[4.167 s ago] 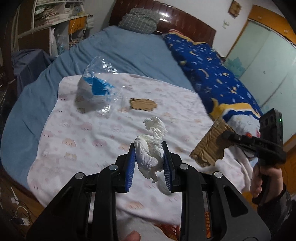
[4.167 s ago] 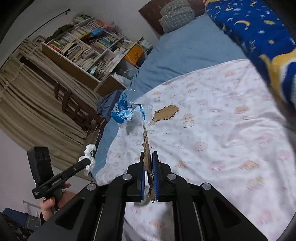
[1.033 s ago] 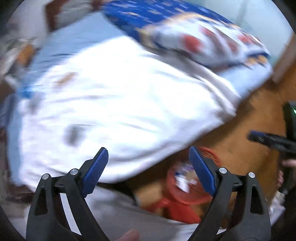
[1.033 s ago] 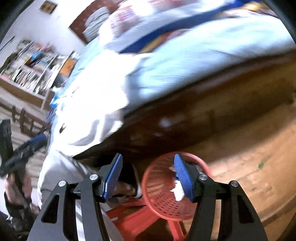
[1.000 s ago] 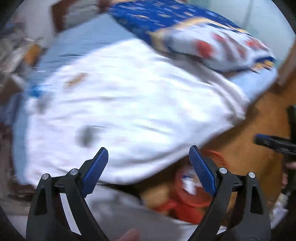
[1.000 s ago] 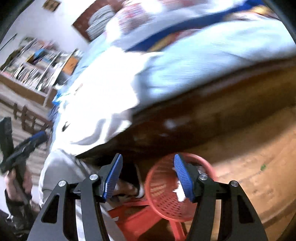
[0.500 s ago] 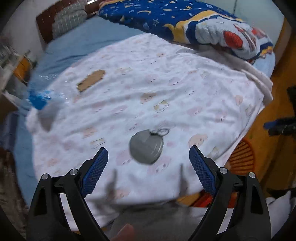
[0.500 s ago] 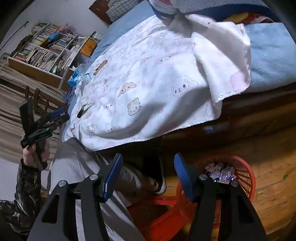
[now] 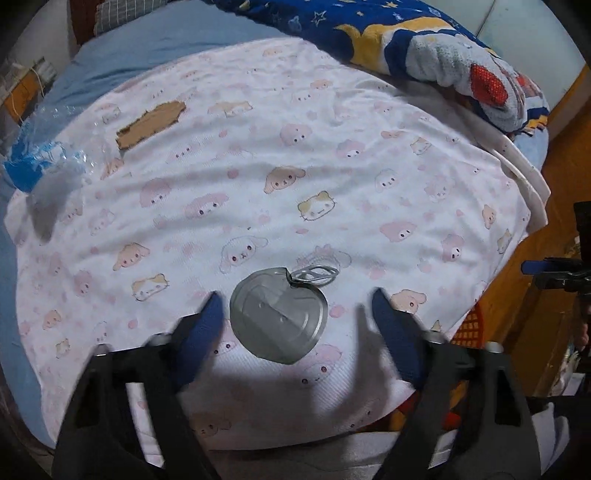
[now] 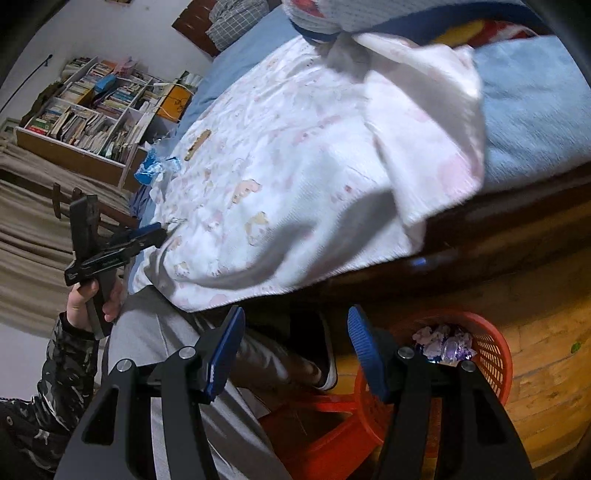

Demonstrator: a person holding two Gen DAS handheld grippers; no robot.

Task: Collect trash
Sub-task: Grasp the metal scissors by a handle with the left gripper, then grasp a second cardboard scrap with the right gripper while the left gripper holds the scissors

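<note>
**Both claws released over a bed with trash on it**

The surface is a bed (image 9: 155,48) with a light blue sheet. Over it lies a white blanket (image 9: 332,155) printed with pink and tan cartoon animal faces, and its edge hangs down the side of the bed. At the far side is a dark blue quilt (image 9: 362,22) with yellow moons and stars. At the head of the bed there is a checked pillow (image 10: 236,13) against a dark wooden headboard (image 10: 192,20). Beside the bed stands a bookshelf (image 10: 88,110) full of books, with beige curtains (image 10: 26,229) near it. The floor (image 10: 546,332) is of orange-brown wood.

The left claw (image 9: 295,321) is released, its blue pads spread wide and holding nothing. Between the pads, on the blanket, lies a grey metal can lid (image 9: 279,317) with its pull ring attached; it touches neither pad. Farther on the blanket lies a torn piece of cardboard (image 9: 151,123), and near the left edge a crumpled clear and blue plastic wrapper (image 9: 40,162).

The right claw (image 10: 295,350) is also released and empty, low beside the bed and above the person's grey trousers. Just beside its right pad stands a red plastic basket (image 10: 495,354) on the floor, with crumpled whitish and purple wrappers (image 10: 443,343) inside. A red plastic stool (image 10: 317,435) is next to the basket.

No brand, label or writing can be read.
</note>
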